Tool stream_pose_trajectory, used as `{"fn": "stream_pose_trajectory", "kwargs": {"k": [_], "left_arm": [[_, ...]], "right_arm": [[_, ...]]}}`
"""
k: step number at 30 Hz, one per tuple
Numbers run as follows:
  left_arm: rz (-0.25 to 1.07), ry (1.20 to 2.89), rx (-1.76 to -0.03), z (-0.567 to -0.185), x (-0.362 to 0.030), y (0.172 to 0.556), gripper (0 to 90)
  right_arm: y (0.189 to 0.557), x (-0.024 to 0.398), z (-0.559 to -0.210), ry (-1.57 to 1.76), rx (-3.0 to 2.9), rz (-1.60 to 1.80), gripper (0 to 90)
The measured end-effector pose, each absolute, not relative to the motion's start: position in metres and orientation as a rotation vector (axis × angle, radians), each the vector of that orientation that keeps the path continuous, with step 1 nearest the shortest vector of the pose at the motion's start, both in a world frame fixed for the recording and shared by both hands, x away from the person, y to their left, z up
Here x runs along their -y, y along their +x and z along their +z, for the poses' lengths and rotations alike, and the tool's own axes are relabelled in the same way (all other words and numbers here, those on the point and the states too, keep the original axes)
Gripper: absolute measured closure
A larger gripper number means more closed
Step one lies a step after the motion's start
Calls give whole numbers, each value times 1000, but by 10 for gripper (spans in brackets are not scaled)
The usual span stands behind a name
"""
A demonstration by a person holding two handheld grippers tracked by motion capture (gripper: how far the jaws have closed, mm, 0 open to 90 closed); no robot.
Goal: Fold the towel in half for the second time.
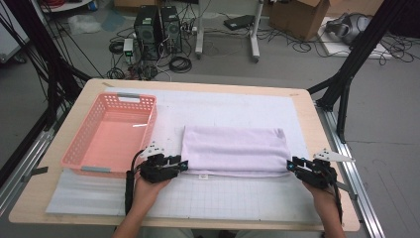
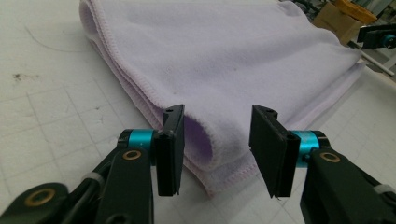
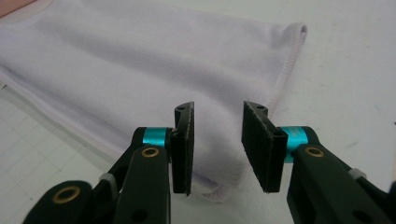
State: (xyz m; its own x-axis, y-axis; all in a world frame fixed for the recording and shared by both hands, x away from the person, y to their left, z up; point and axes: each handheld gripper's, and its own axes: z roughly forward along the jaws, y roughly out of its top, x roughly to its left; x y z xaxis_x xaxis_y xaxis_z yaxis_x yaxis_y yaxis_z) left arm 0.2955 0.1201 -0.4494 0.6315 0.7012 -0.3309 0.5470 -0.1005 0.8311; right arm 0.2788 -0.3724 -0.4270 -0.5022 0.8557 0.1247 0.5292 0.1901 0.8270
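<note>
Towel (image 1: 234,150) corners sit between both open tongs, left (image 1: 184,164), right (image 1: 290,165).

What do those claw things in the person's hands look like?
Each claw, left and right, is black, with two flat ribbed pads on shiny turquoise collars and brass-coloured rivets. A grey three-cornered plate sits on top, and a black cable trails back along the arm. No sleeves show on the forearms.

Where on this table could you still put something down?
The mat is bare behind the towel, and in front of it between the two hands. The pink basket has nothing in it. It is crowded at the towel's near corners, where the left tool and right tool sit.
</note>
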Motion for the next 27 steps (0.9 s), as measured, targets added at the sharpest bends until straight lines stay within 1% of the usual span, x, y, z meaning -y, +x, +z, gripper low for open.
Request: {"fn": "stream_pose_trajectory", "kwargs": {"k": [2,5,6,9,13,14,16,17,23,27], "left_arm": [[174,1783,-1013,-451,-121,294,661],[199,1786,-994,-450,-121,293,830],[205,1791,-988,-450,-121,292,850],[205,1795,-978,-450,-120,291,865],[188,1765,-972,-449,-123,290,870],[184,1761,-971,-448,-124,290,871],[182,1750,-973,-448,-126,290,871],[180,1750,-976,-448,-127,289,872],[175,1737,-964,-447,-130,285,871],[164,1743,-972,-449,-133,280,872]], "right_arm": [[278,370,-427,1284,-2120,1200,649],[279,371,-429,1293,-2132,1186,671],[280,371,-430,1281,-2149,1192,686],[282,366,-434,1219,-2215,1175,733],[289,358,-443,1239,-2260,1084,743],[289,358,-443,1243,-2259,1085,757],[288,358,-442,1236,-2275,1082,871],[287,359,-442,1220,-2282,1076,881],[275,369,-429,1189,-2283,1220,890],[267,376,-429,1188,-2322,1205,889]]}}
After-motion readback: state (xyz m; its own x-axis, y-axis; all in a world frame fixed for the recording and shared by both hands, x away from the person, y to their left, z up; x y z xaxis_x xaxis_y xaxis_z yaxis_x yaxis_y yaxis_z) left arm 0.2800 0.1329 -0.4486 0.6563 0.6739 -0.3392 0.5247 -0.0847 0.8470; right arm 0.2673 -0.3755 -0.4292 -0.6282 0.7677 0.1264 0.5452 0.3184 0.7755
